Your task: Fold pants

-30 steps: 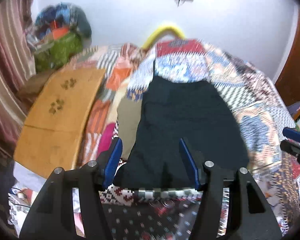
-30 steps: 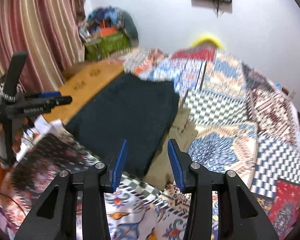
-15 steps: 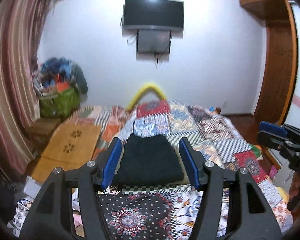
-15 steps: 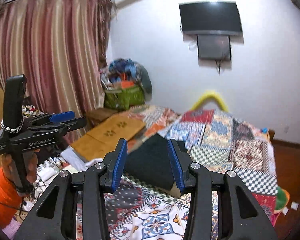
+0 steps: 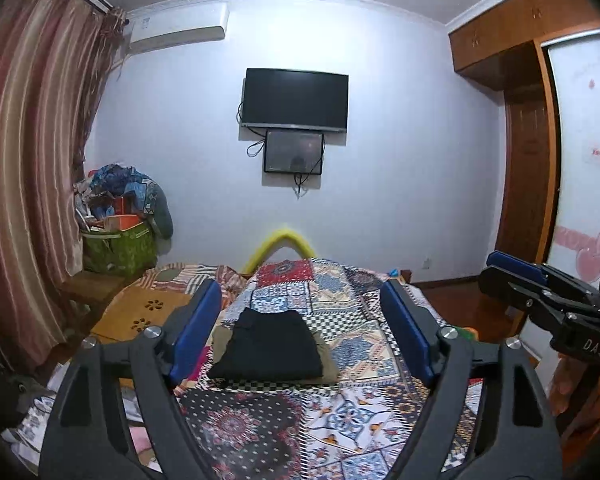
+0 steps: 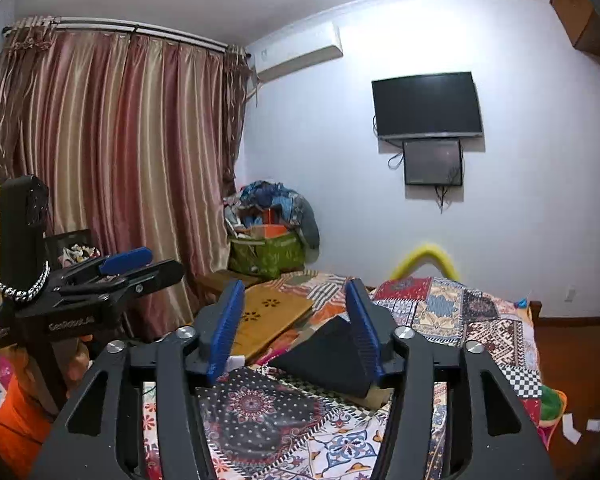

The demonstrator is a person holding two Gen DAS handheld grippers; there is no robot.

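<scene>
While both grippers hang clear of the bed, the dark pants (image 5: 268,346) lie folded on the patchwork bedspread (image 5: 364,344).
A second ago the cameras looked down close over the cloth; now both have pulled up and back, so the TV (image 5: 295,98) and the curtain (image 6: 112,160) show. The left gripper (image 5: 300,332) has just been opening, its jaws wide apart with nothing between them; the right gripper (image 6: 296,328) has just been opening too, parted and empty. In the left view the pants sit at 6 o'clock, atop a khaki garment (image 5: 327,364). The fold looks finished, with only 1 neat rectangle left.
</scene>
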